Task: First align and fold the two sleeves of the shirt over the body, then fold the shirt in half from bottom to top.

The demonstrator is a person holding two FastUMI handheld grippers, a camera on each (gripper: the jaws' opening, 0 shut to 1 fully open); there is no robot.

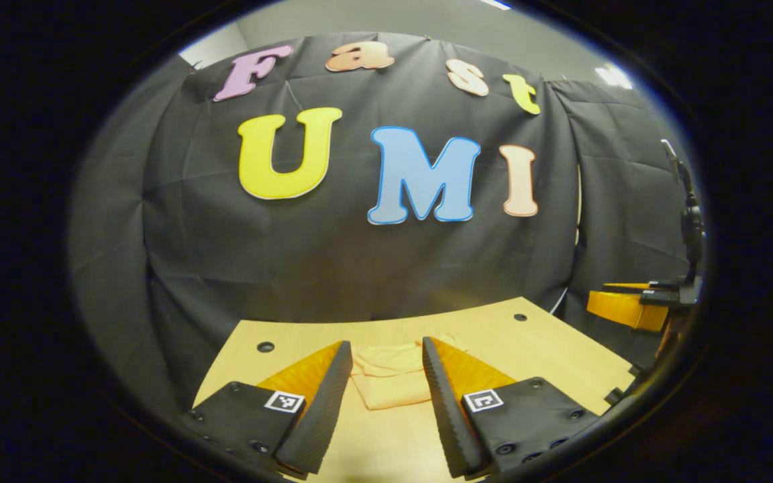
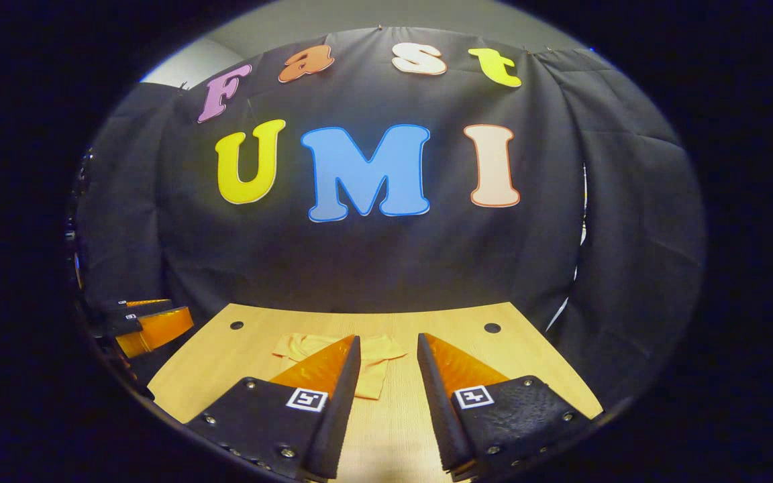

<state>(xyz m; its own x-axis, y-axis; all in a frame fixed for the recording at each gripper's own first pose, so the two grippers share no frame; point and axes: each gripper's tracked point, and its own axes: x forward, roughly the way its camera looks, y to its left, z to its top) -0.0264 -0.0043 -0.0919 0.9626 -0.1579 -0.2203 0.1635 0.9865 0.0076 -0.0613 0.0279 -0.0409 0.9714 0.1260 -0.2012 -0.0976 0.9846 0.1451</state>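
Observation:
A pale orange shirt (image 1: pixel 390 376) lies folded into a small bundle on the wooden table (image 1: pixel 547 349), toward its far side. In the left gripper view, my left gripper (image 1: pixel 386 349) is open above the table, its fingers framing the shirt without touching it. In the right gripper view, the shirt (image 2: pixel 376 355) lies beyond and partly behind the left finger (image 2: pixel 333 376). My right gripper (image 2: pixel 388 345) is open too, with nothing between its fingers. The right gripper (image 1: pixel 635 305) appears at the right edge of the left gripper view, and the left gripper (image 2: pixel 148 325) at the left edge of the right gripper view.
The table has small round holes near its far corners (image 2: pixel 492 328) (image 1: pixel 266 347). Black cloth forms the booth wall (image 2: pixel 386 268) close behind the table's far edge. A dark stand (image 1: pixel 692 228) rises at the right of the left gripper view.

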